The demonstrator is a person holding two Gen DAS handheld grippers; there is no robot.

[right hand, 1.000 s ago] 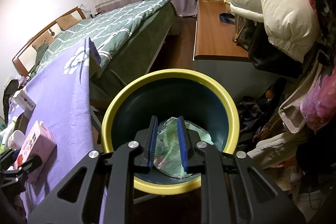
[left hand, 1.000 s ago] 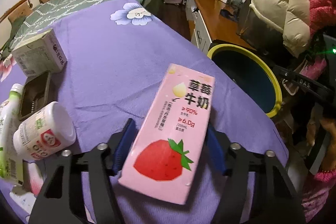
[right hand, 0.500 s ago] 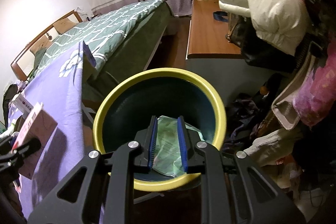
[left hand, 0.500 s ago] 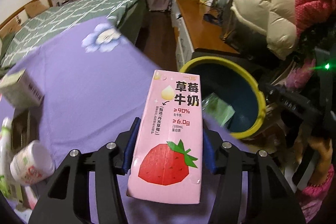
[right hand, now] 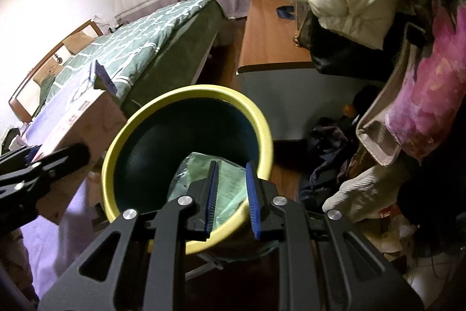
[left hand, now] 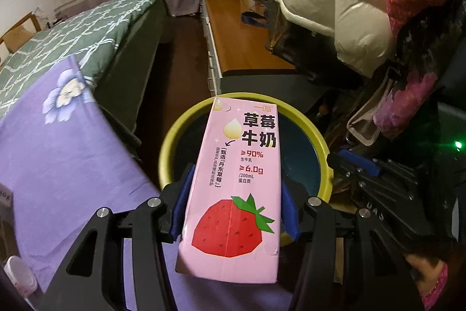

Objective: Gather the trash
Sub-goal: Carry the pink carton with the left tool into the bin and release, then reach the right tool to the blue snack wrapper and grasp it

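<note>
Each tool (left hand: 234,206) (right hand: 231,194) has black skeletal arms with cutouts, silver screw heads and blue finger pads (right hand: 211,191) (ridged); a pink knit cuff (left hand: 437,286) shows beside the right one.

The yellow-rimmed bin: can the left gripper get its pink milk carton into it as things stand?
Probably yes. The left gripper holds the carton right in front of the bin, whose mouth is open. The right gripper at the rim could crowd it.

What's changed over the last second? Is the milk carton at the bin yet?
The left gripper has carried the pink strawberry milk carton off the purple cloth to the yellow-rimmed bin; its far end now hangs over the rim. The grip stayed shut on it. The right gripper is unchanged, empty and narrow over the bin, where the green wrapper still lies.
</note>
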